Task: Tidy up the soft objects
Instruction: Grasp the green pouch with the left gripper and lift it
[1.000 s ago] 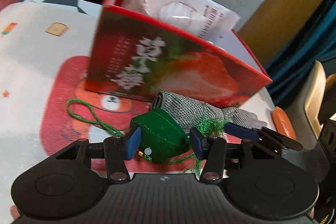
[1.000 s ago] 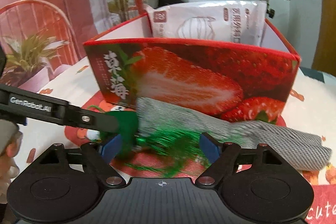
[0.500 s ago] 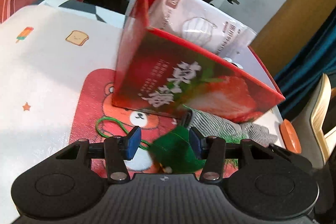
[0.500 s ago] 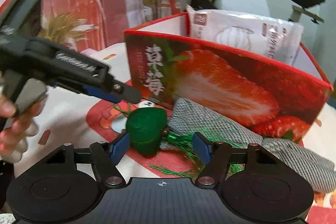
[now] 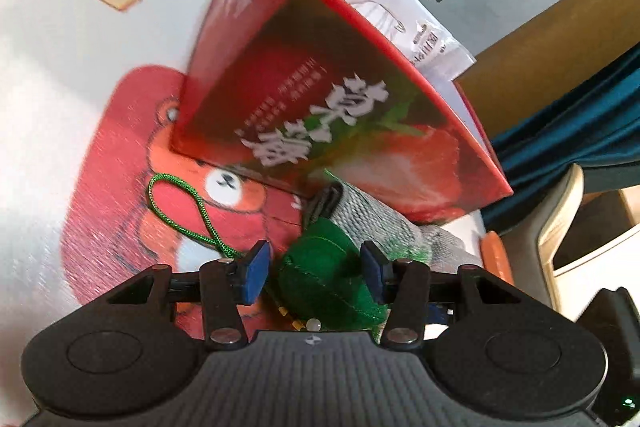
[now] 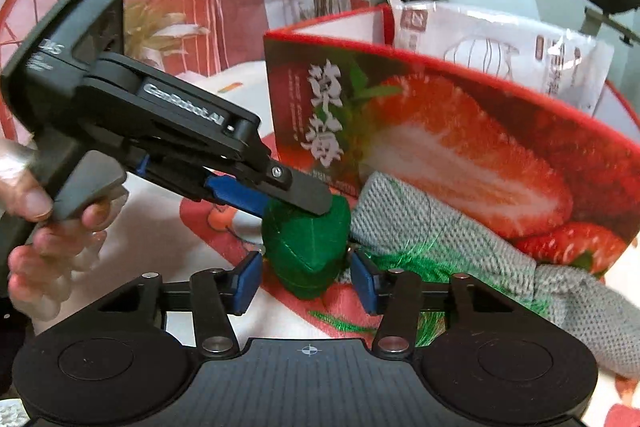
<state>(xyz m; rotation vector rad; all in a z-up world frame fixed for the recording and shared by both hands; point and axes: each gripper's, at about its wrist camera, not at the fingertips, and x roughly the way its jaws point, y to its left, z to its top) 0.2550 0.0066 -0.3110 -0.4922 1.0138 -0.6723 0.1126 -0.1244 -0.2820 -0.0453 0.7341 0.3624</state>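
Between both grippers: green pouch (image 6: 306,251) on bear mat (image 5: 100,187).
Right gripper (image 6: 306,281) jaws, just closing, flank the pouch, narrow gaps showing. Left gripper (image 5: 316,273) half-open around it, pads apart. Grey sock (image 6: 460,247) at 2 o'clock; strawberry box (image 6: 460,147) beyond.

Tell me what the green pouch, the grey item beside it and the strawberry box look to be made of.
Green pouch: soft felt-like fabric, matte, with visible stitching and a braided cord. Grey item: knitted textile, judging by its coarse looped texture; likely a glove or sock. Strawberry box: probably thin printed cardboard or plastic sheet, with a smooth, slightly glossy face.
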